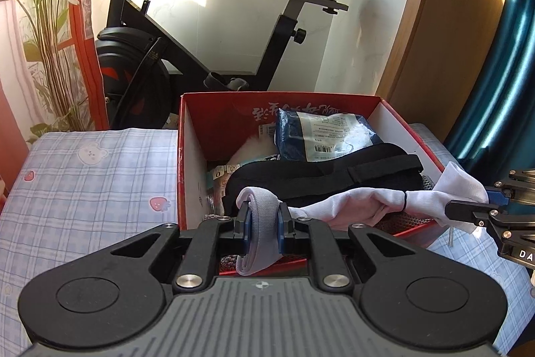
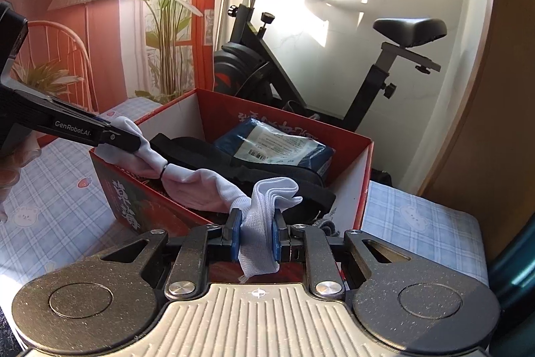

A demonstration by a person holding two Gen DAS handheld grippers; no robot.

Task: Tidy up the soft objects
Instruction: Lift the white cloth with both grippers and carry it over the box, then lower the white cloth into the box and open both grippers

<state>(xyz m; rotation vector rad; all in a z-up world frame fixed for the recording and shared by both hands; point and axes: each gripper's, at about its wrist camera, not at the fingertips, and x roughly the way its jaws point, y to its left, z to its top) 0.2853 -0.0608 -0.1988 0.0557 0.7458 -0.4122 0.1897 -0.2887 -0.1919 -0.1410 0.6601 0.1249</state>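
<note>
A white sock bundle [image 1: 364, 204], tied with a thin black band, stretches between both grippers above the front of a red cardboard box [image 1: 194, 156]. My left gripper [image 1: 262, 223] is shut on one end of the bundle. My right gripper [image 2: 255, 235] is shut on the other end [image 2: 267, 203]. In the right wrist view the bundle [image 2: 200, 179] runs left to the left gripper [image 2: 123, 139] over the box [image 2: 364, 189]. In the left wrist view the right gripper [image 1: 481, 206] enters from the right edge.
The box holds a black padded item with a strap [image 1: 334, 169], a blue plastic-wrapped package [image 1: 321, 136] and small packets. It stands on a blue checked cloth [image 1: 83, 189]. An exercise bike [image 1: 200, 39], a plant and a wooden panel stand behind.
</note>
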